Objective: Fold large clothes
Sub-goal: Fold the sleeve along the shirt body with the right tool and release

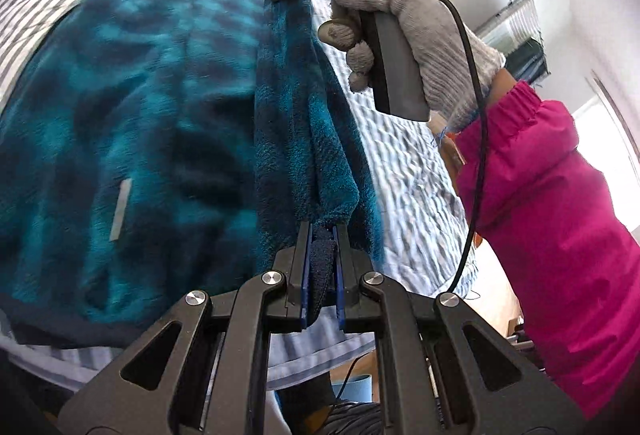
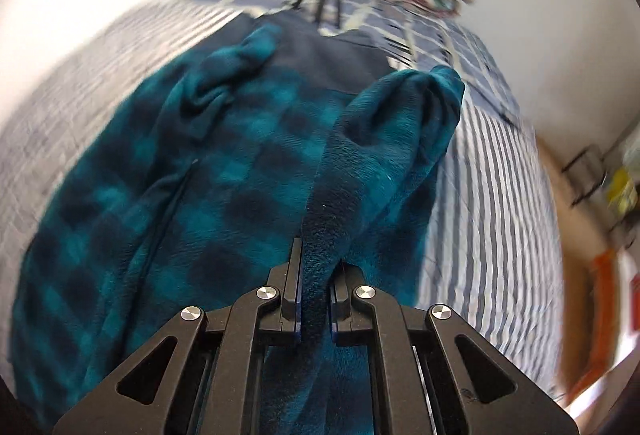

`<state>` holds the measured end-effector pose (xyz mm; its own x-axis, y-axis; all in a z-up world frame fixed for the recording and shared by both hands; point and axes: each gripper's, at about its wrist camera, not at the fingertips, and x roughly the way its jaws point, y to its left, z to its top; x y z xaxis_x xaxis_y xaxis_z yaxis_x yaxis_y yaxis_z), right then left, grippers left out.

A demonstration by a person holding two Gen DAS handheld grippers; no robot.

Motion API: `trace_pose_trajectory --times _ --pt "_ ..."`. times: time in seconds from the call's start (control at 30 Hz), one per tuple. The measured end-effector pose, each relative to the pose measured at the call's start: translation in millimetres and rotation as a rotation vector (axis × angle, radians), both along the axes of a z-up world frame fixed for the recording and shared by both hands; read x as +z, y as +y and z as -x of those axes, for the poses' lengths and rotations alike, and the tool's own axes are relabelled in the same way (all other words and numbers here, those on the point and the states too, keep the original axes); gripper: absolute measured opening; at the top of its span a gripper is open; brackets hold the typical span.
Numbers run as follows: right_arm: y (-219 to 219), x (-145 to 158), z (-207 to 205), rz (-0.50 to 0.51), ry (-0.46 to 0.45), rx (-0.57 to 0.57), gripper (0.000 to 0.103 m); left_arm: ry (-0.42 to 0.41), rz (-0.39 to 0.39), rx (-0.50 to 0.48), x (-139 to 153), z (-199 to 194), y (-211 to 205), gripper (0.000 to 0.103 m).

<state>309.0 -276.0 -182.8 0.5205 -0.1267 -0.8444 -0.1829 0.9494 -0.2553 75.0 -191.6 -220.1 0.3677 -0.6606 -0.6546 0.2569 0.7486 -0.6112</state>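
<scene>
Your left gripper [image 1: 323, 235] pinches a dark hem of the teal plaid fleece garment [image 1: 132, 107], which spreads across the striped bedding [image 1: 408, 171] filling the frame's left. Your right gripper [image 2: 316, 255], at centre bottom, clamps another fold; your gloved hand [image 1: 400, 31] grips it upper right.

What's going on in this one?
A person is folding a teal checked fleece on a striped bed. Both grippers are shut on its edge: the left gripper pinches a dark hem, and the right gripper, held in a gloved hand, grips another part. The stretch of fabric between them is lifted off the bed.
</scene>
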Motion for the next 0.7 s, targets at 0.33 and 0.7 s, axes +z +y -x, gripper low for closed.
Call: trace_pose_trajectory --times 0.33,0.7 --pt "46.7 -38.5 -9.0 0.083 0.049 0.072 0.008 0.024 -0.016 0.044 -12.3 2.0 18.8 0.007" --pt "-31.9 27.3 45.3 -0.392 0.002 0.035 0.017 0.027 -0.022 0.046 -8.6 -1.5 16.7 0.007"
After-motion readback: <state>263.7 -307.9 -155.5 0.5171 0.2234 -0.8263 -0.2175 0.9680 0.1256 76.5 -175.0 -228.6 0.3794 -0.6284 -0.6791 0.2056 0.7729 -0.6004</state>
